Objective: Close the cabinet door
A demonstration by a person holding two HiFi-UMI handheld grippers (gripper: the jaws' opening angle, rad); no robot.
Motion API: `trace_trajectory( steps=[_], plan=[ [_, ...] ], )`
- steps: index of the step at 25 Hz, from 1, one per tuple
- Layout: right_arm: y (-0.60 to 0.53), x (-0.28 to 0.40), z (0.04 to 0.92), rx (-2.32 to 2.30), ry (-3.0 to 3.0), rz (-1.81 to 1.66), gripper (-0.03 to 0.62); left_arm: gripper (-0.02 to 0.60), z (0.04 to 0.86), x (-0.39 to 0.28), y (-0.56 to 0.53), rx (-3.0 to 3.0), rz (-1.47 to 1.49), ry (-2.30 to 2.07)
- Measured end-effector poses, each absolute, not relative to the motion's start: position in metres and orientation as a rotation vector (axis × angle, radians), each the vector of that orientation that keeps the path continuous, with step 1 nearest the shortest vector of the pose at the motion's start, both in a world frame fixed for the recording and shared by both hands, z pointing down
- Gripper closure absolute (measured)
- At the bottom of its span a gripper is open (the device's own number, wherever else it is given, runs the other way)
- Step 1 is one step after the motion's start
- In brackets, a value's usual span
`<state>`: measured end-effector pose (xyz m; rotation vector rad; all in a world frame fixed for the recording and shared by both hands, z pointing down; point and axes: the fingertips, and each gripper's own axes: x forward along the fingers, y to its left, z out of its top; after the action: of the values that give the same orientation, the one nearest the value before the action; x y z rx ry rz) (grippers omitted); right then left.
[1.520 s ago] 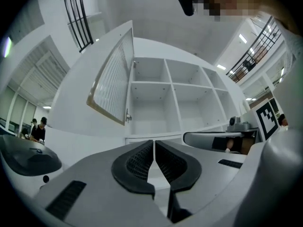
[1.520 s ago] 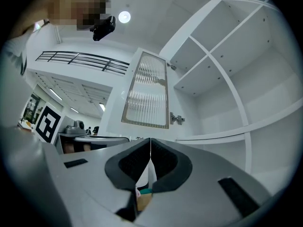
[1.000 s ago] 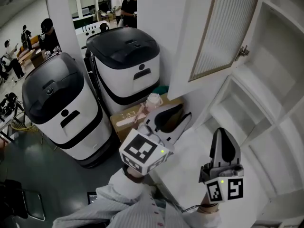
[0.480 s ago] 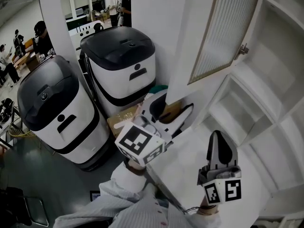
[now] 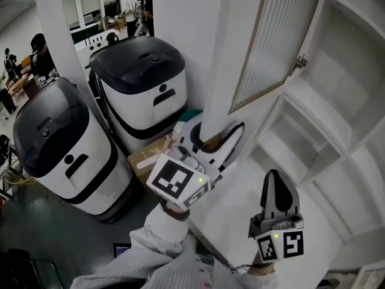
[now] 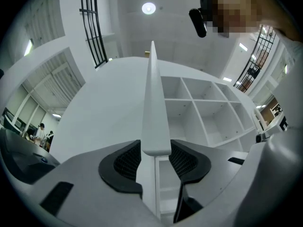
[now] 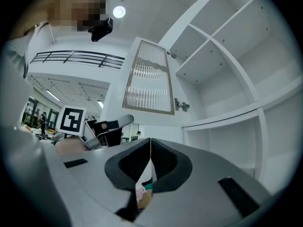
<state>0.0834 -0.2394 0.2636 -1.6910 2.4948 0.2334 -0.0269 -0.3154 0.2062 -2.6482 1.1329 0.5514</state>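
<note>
Head view: cabinet door (image 5: 264,47) stands wide open, swung well out from the cabinet (image 5: 343,107). Left gripper (image 5: 215,138) straddles the door's lower edge. Right gripper (image 5: 277,182) hangs apart, lower, over the white ledge.

Left gripper view: jaws have just been closing; door edge between the pads, both pressing on it.

Right gripper view: jaws together, empty; hinge (image 7: 181,104) spread.

Judgement: hold taken, the whole closing swing left to do.

Two black-lidded white machines (image 5: 60,155) stand together, a cardboard box (image 5: 143,159) just beside; behind, probably people (image 5: 37,53).
</note>
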Motion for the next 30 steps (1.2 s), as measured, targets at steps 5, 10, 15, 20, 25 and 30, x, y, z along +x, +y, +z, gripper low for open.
trace_trajectory(
  steps=[5, 10, 15, 20, 25, 30],
  plan=[
    [-0.243, 0.085, 0.266, -1.705, 2.487, 0.223, 0.58, 0.495, 0.203, -0.028, -0.312, -2.601, 0.574, 1.127],
    [-0.244, 0.085, 0.268, -1.706, 2.484, 0.212, 0.58, 0.501, 0.203, -0.027, -0.311, -2.611, 0.571, 1.124],
    [-0.24, 0.089, 0.268, -1.711, 2.477, 0.212, 0.58, 0.503, 0.202, -0.022, -0.306, -2.607, 0.565, 1.125],
    [-0.23, 0.101, 0.268, -1.72, 2.459, 0.215, 0.582, 0.503, 0.205, -0.012, -0.298, -2.609, 0.527, 1.135],
    [-0.218, 0.118, 0.266, -1.73, 2.453, 0.218, 0.58, 0.502, 0.202, 0.004, -0.286, -2.578, 0.501, 1.152],
    [-0.204, 0.138, 0.264, -1.728, 2.477, 0.216, 0.58, 0.497, 0.2, 0.023, -0.273, -2.553, 0.479, 1.198]
  ],
)
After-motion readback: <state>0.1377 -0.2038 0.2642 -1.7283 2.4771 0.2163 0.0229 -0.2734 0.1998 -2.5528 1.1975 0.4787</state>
